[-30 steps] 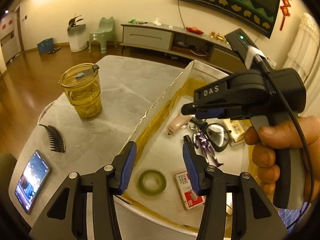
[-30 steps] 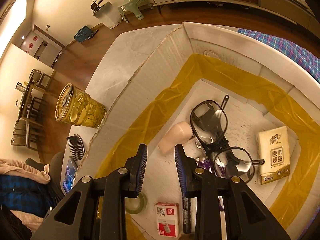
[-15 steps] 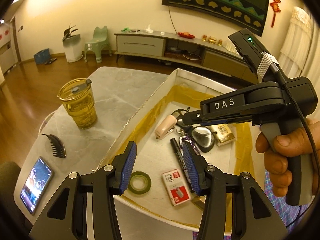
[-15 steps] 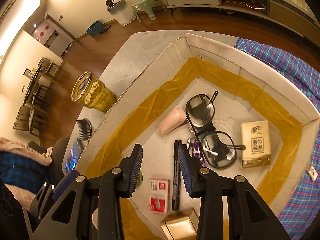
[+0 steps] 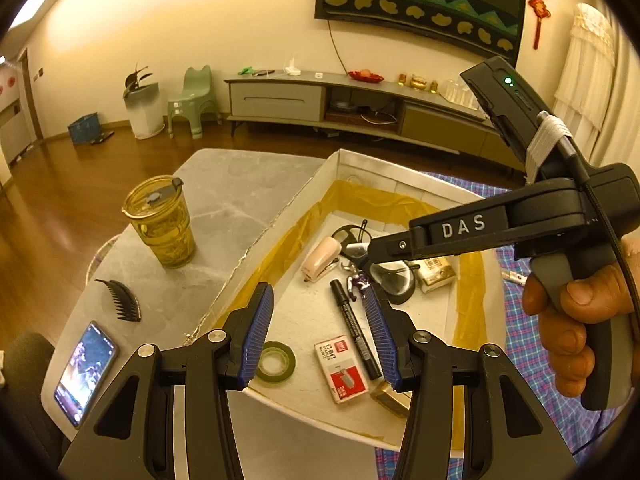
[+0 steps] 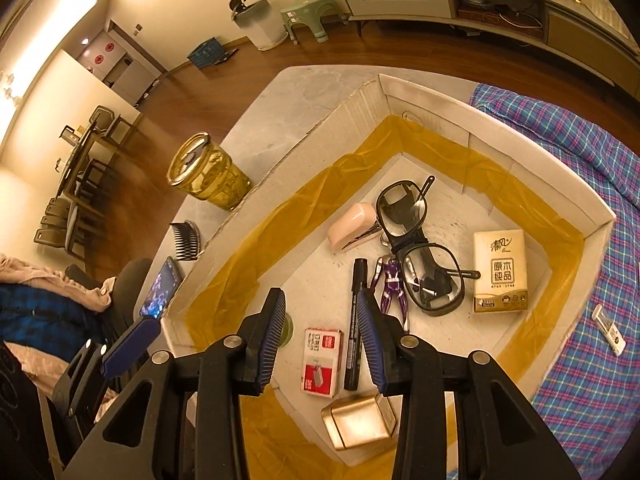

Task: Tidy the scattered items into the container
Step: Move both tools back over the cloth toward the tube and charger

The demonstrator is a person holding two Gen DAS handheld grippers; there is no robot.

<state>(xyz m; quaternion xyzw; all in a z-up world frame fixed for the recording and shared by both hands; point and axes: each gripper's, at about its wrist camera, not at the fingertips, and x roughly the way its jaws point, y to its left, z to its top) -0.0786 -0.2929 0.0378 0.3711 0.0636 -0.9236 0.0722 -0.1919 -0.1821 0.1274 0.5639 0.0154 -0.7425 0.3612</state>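
Note:
A white cardboard box point(image 5: 280, 220) point(image 6: 500, 124) lined with yellow tape holds a black marker point(image 5: 354, 328) point(image 6: 354, 316), a red staple box point(image 5: 342, 368) point(image 6: 320, 364), a green tape roll point(image 5: 276, 362), a pink stapler point(image 5: 320, 258) point(image 6: 352, 226), glasses point(image 6: 424, 264), a purple figure point(image 6: 392, 284), a tissue pack point(image 6: 500, 272) and a gold tin point(image 6: 356, 424). My left gripper point(image 5: 318, 336) is open and empty above the box's near end. My right gripper point(image 6: 322, 340) is open and empty above the marker and staple box.
On the grey table left of the box stand a yellow lidded cup point(image 5: 162, 224) point(image 6: 206, 174), a black comb point(image 5: 120, 300) point(image 6: 186, 240) and a lit phone point(image 5: 86, 372) point(image 6: 162, 288). A small white stick point(image 6: 610, 330) lies on the plaid cloth point(image 6: 592, 184) right of the box.
Both grippers have risen and pulled back from the box. The right gripper's jaws have opened wider. The black marker now lies on the box floor next to the staple box.

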